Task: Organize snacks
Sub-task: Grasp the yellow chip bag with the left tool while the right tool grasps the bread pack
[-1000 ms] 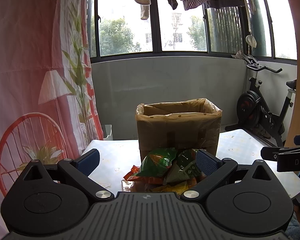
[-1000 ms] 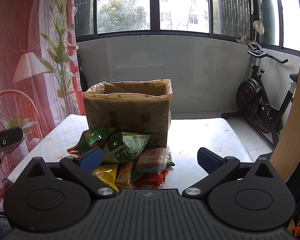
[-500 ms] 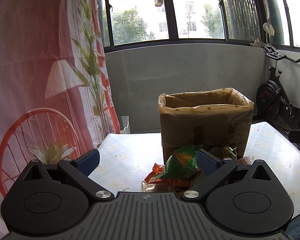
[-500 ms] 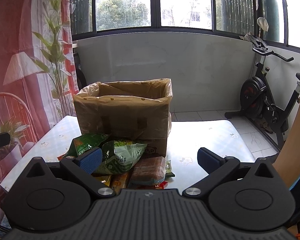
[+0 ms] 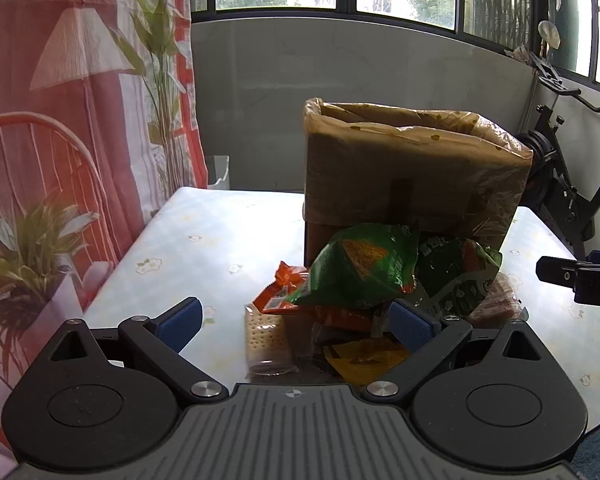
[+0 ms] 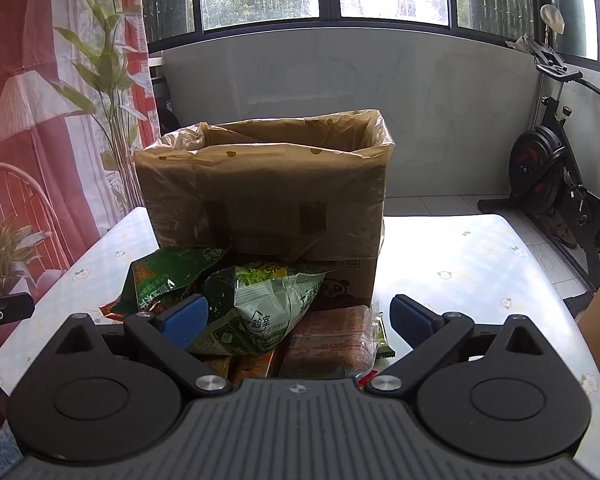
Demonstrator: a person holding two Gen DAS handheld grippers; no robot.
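Both hand-held grippers have come forward and down toward the snack pile since the earlier frames, so the pile and the box [image 6: 260, 184] behind it now look larger in each wrist view. Jaws on the left hand-held gripper [image 5: 296, 320] have just been closing a little but stand wide, with nothing pressed between the pads; a cracker pack [image 5: 266, 340] and a yellow packet [image 5: 364, 360] lie on the table [image 5: 204, 248] below the gap. Jaws on the right hand-held gripper [image 6: 298, 318] also stand wide and hold nothing, with a pale green bag [image 6: 260, 312] and a brown pack [image 6: 328, 340] lying ahead between them. All the snacks sit heaped on the table, touching the front of the lined box, with 2 green bags on top: the darker one [image 5: 360, 268] is nearer the left hand-held gripper. I cannot see whether anything is in the box yet. I judge this to be the approach for a first pick, with sorting barely begun. Next, each hand-held gripper probably needs to settle on 1 item, likely a top bag, close gently on a crimped edge so the puffy film does not slip, then lift clear of the box rim.
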